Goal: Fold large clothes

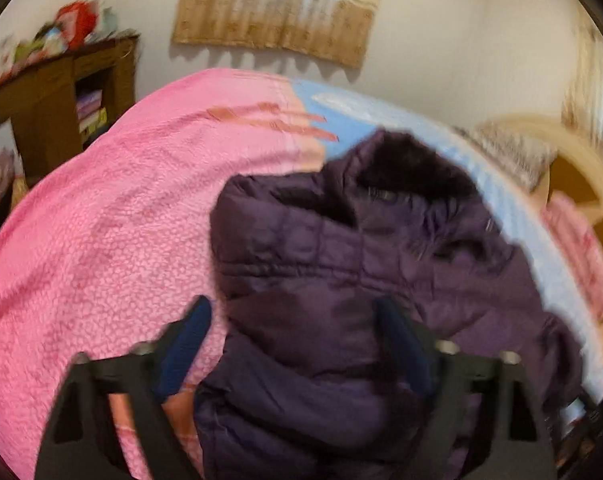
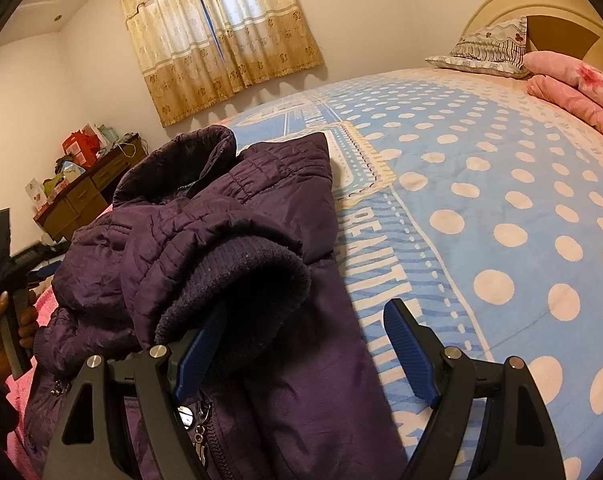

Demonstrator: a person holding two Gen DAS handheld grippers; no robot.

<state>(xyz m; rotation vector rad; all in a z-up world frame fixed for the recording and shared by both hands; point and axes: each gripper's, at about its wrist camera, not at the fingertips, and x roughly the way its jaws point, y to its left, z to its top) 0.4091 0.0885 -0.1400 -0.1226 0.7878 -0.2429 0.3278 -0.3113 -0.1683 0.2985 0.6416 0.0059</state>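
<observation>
Both tongs gape wide, holding nothing: left tongs [image 1: 293,344] over the jacket [image 1: 341,280], right tongs [image 2: 305,344] at its cuff [image 2: 237,292]. Grabbing only slippery shell (it's puffy) could undo the fold on the bed [image 2: 501,200].

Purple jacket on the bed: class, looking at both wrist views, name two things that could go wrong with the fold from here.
1. The purple jacket lies bunched, its ribbed cuff flopped on top; folding now might trap creases.
2. The right claw is open with one finger at the cuff; closing might pinch only the cuff, so the sleeve drags.
</observation>
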